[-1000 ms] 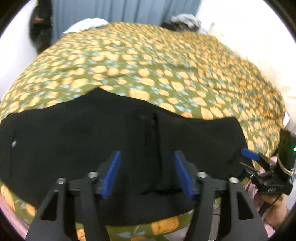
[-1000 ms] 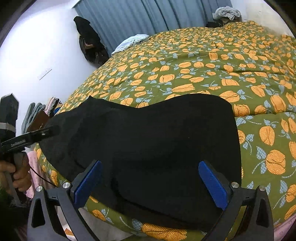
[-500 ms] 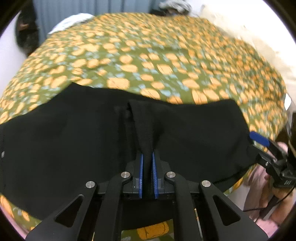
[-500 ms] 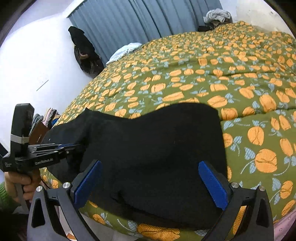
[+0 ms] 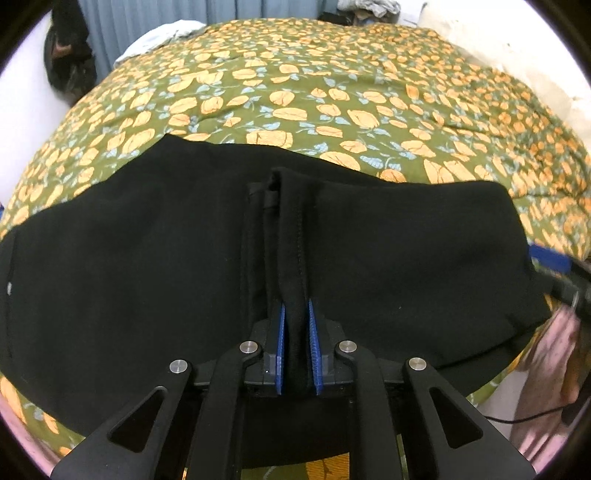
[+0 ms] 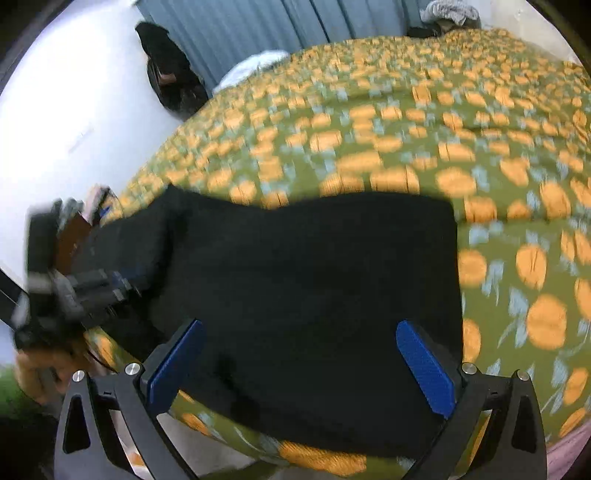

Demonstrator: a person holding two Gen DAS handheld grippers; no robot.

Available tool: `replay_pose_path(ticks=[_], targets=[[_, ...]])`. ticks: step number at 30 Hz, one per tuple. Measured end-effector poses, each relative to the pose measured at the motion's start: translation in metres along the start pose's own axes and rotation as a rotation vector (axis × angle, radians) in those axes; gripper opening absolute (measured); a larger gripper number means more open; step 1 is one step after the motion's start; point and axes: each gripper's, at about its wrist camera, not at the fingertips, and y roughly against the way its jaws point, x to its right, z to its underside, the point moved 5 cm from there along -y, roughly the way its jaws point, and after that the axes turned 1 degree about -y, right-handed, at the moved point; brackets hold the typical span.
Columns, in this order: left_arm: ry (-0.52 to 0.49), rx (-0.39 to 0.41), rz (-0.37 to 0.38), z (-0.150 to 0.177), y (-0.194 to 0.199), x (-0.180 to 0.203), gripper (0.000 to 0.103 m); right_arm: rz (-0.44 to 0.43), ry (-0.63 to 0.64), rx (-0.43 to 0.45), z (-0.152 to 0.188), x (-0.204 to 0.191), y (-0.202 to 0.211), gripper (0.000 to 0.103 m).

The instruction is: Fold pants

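Note:
Black pants (image 5: 147, 277) lie spread flat across the near edge of the bed. My left gripper (image 5: 294, 310) pinches a raised ridge of that cloth near the middle of the near hem. Its blue pads press on the fold, and its jaws are opening slightly. In the right wrist view the same gripper (image 6: 110, 284) shows blurred at the pants' left end. My right gripper (image 6: 299, 325) hovers over the pants (image 6: 314, 266) with its jaws wide open and nothing gripped. Its blue tip (image 5: 546, 258) appears at the pants' right edge in the left wrist view.
The bed has a green cover with orange flowers (image 5: 295, 92). Grey curtains (image 6: 258, 29) hang behind it, with a dark bag (image 6: 166, 74) against the white wall. Loose clothes (image 5: 369, 5) lie at the far end. A person's hand (image 5: 554, 369) holds the right gripper.
My left gripper went from open over the pants to pinched on a fold of the cloth, and it sank a little. The right wrist view shifted and is now blurred.

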Motion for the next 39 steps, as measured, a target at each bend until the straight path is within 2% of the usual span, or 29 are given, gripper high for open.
replay_pose_path(ticks=[3,4,6,7,10,11,12,13,14,15,20,24,26,30,39], targets=[[0.006,0.000,0.004,0.000,0.000,-0.001,0.013,0.016,-0.009,0.005,-0.030,0.008,-0.007,0.103],[0.003,-0.001,0.002,-0.001,0.000,0.000,0.013,0.017,-0.023,-0.032,-0.035,0.013,-0.018,0.103],[-0.001,0.000,0.004,-0.001,-0.001,0.002,0.014,0.020,-0.068,-0.189,-0.033,0.030,-0.055,0.103],[-0.002,-0.001,0.005,-0.001,-0.001,0.003,0.014,0.019,-0.083,-0.228,-0.030,0.036,-0.065,0.103],[-0.006,-0.009,0.002,0.000,0.002,0.005,0.019,0.020,-0.086,-0.159,-0.034,0.031,-0.050,0.103],[-0.001,-0.011,0.005,0.000,0.003,0.005,0.024,0.021,-0.078,-0.119,-0.034,0.026,-0.037,0.103],[0.015,-0.011,0.000,0.001,0.006,0.004,0.038,0.017,-0.074,-0.090,-0.034,0.021,-0.027,0.103],[0.023,-0.008,-0.004,0.001,0.008,0.004,0.046,0.010,-0.060,-0.046,-0.031,0.014,-0.010,0.103],[0.033,-0.001,-0.011,0.001,0.012,0.003,0.062,0.009,-0.048,-0.022,-0.030,0.009,0.000,0.103],[0.042,0.005,-0.029,0.000,0.016,0.003,0.071,0.015,-0.023,0.013,-0.023,0.001,0.015,0.103],[0.073,-0.003,-0.059,-0.001,0.023,-0.003,0.073,0.070,0.032,0.049,0.018,-0.010,0.030,0.103],[0.093,-0.017,-0.107,0.004,0.020,-0.013,0.075,0.100,-0.007,-0.093,0.045,0.005,-0.004,0.103],[0.096,-0.016,-0.136,0.007,0.020,-0.019,0.076,0.108,0.002,-0.090,0.044,0.005,-0.007,0.103],[0.116,0.002,-0.134,0.011,0.024,-0.027,0.082,0.104,-0.009,-0.105,0.048,0.009,-0.015,0.103],[0.093,0.026,-0.138,0.010,0.028,-0.024,0.082,0.119,-0.002,-0.089,0.050,0.009,-0.023,0.103]])
